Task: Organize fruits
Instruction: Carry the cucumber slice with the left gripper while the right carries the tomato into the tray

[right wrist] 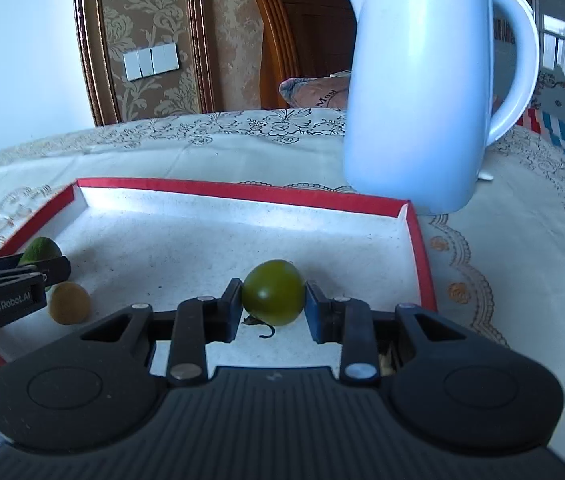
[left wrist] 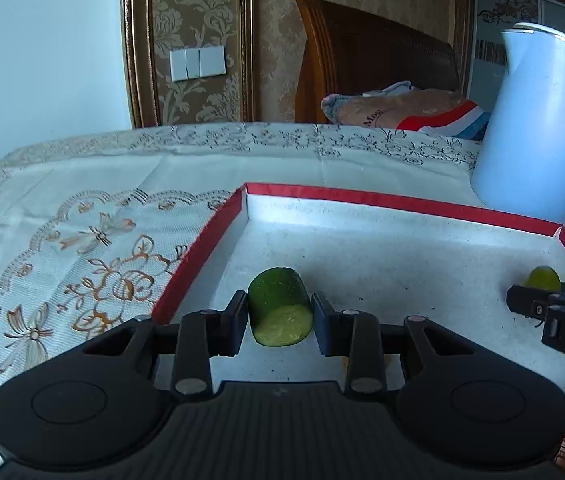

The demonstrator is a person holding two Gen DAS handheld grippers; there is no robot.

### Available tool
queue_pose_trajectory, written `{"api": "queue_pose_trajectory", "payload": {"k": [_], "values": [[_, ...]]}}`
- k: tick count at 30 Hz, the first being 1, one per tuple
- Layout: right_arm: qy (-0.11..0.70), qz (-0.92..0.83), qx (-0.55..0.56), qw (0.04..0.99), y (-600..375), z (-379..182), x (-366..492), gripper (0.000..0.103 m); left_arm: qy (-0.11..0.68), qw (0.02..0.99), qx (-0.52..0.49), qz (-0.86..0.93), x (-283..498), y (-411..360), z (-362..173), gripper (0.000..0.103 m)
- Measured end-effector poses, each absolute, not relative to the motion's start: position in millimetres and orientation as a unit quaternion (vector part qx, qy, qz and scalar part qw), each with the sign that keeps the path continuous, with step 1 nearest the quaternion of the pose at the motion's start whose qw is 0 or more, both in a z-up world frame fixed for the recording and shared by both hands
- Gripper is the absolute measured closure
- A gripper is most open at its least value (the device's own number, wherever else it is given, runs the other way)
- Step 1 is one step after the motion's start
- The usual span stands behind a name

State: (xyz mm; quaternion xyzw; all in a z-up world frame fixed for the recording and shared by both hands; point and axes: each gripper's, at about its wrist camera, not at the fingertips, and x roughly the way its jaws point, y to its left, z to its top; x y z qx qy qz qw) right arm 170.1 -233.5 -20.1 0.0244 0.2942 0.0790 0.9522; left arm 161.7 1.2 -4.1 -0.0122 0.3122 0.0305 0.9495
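Already the sorting looks part done: in the right wrist view a small round yellowish-brown fruit (right wrist: 69, 303) lies on the floor of the shallow red-rimmed white cardboard box (right wrist: 218, 189) at lower left, while two more pieces hang over the box, still held, so setting them down is what seems left. Left of centre in the left wrist view, the left gripper (left wrist: 280, 320) is pinching a short dark-green cucumber chunk (left wrist: 280, 307) with its pale cut face toward the camera, the pads pressed on both sides. At the middle of the right wrist view, the right gripper (right wrist: 273, 307) is clamped on a round green tomato (right wrist: 273, 292). Behind the box, at upper right, stands a tall white plastic electric kettle (right wrist: 422, 92) on the embroidered tablecloth (right wrist: 522, 240).
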Motion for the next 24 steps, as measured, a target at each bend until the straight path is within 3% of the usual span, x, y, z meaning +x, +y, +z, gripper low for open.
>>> {"api": "queue_pose_trajectory", "payload": {"k": [24], "values": [[0.314, 0.087, 0.015, 0.945, -229, -20, 180, 0.072, 0.295, 0.955, -0.002, 0.025, 166, -6, -9, 0.07]]}}
